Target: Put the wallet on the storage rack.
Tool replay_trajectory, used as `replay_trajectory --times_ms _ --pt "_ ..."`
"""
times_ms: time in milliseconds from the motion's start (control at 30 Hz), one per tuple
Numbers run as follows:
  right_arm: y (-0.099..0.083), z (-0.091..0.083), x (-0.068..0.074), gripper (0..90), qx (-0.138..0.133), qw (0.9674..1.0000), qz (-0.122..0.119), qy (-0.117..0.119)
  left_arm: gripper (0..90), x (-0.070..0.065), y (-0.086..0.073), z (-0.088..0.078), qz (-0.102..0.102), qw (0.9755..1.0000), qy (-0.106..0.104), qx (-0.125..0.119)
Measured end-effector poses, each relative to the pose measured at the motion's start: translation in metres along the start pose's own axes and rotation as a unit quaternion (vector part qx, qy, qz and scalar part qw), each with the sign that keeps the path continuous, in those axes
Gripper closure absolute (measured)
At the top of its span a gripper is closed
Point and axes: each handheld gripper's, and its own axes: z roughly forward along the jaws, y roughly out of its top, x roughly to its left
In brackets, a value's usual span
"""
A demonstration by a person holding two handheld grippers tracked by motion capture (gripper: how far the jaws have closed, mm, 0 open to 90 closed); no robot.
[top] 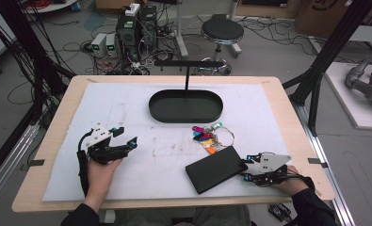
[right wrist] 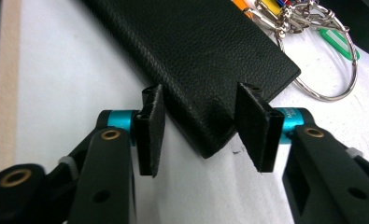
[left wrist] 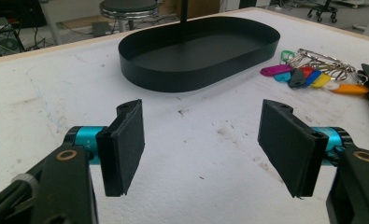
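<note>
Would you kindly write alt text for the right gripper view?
The right gripper straddles the near corner of a black leather wallet lying on the white table cover, its jaws at the wallet's edges but not clearly pressing. A ring of coloured key tags lies beyond it.

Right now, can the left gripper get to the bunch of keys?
Probably yes. The left gripper is open and holds nothing, and bare white mat lies between it and the keys. The black tray sits farther back, off that path. It would just need a long reach across.
</note>
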Motion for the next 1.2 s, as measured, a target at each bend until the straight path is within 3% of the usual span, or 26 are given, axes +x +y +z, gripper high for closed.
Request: replay_trajectory --times_ms 233,300,500,567,833,1033,1133,1200 --pt "0.002 -0.003 -0.002 70.5 0.004 1.0000 0.004 0.000 31.7 -0.001 0.001 0.000 -0.005 1.0000 -0.006 -0.003" --pt "0.005 -0.004 -0.003 75.7 0.004 0.9998 0.018 0.004 31.7 -0.003 0.002 0.001 -0.004 0.9999 -0.009 -0.006" --pt "0.011 -0.004 -0.007 78.4 -0.002 0.9986 0.051 0.013 31.7 -0.008 0.004 0.003 0.002 0.9998 -0.019 -0.007" --pt "0.013 -0.006 -0.011 79.3 -0.015 0.9968 0.077 0.018 31.7 -0.011 0.004 0.004 0.005 0.9997 -0.023 -0.007" --pt "0.016 -0.008 -0.017 79.4 -0.036 0.9921 0.119 0.019 31.7 -0.020 0.007 0.007 0.015 0.9984 -0.053 -0.014" --pt "0.020 -0.010 -0.025 79.4 -0.059 0.9852 0.160 0.018 31.7 -0.037 0.011 0.016 0.045 0.9930 -0.107 -0.023" --pt "0.021 -0.010 -0.026 79.4 -0.062 0.9837 0.168 0.017 31.7 -0.043 0.012 0.019 0.055 0.9910 -0.120 -0.022" --pt "0.023 -0.010 -0.029 79.5 -0.070 0.9800 0.185 0.018 31.5 -0.053 0.013 0.025 0.067 0.9873 -0.143 -0.018"
